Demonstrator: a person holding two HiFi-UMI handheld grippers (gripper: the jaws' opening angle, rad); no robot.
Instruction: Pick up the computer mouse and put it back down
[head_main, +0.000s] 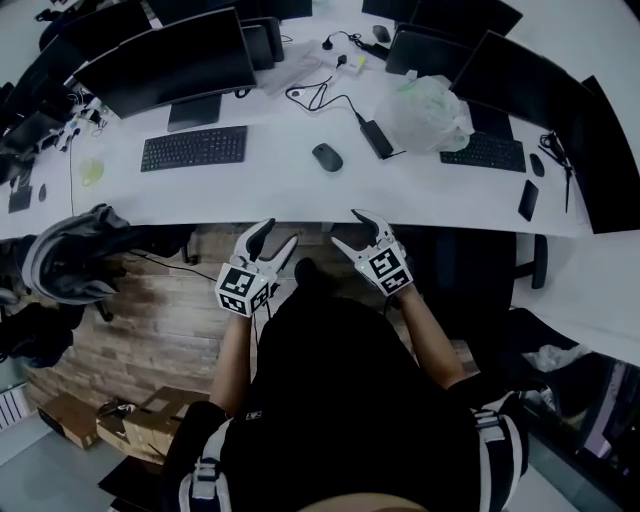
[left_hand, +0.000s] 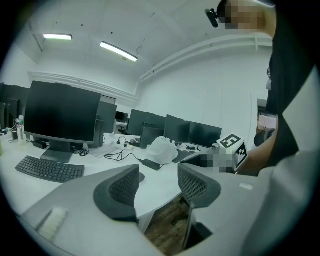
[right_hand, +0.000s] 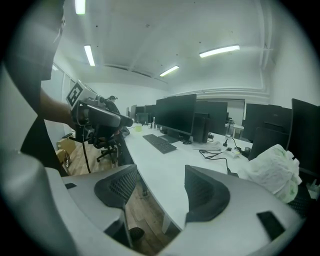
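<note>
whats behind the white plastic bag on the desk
A dark monitor stands just behind the plastic bag, and its foot is covered by the bag. A black keyboard shows at the bag's right. Whatever lies under the bag is hidden.

The head view looks steeply down from above the person onto the white desk (head_main: 300, 190), with the left gripper (head_main: 279, 233) and right gripper (head_main: 345, 227) close below it at the near edge; the left gripper view sits low behind its jaws, facing almost level across the desk toward the monitors (left_hand: 62, 112); the right gripper view does likewise, angled leftward along the desk; all three share the desktop, keyboard (head_main: 194, 148) and plastic bag (head_main: 425, 112); each gripper view catches the other gripper at its edge.
</note>
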